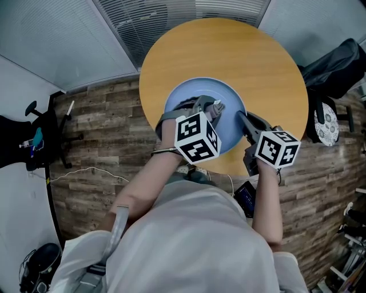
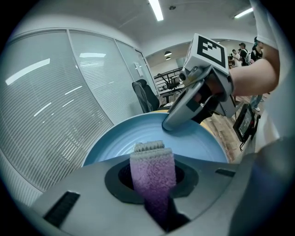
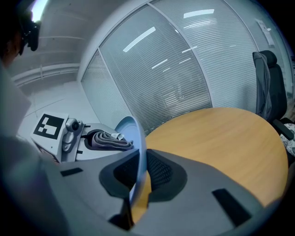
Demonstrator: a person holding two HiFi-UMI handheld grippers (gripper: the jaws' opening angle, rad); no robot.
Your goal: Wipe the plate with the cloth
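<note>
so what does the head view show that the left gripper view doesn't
Only the head view: the whole round table from above and the person's left forearm. Only the left gripper view: the purple cloth seen close up, clamped in the left tool, plus the ceiling lights. Both: the blue plate with the right tool at its rim.
</note>
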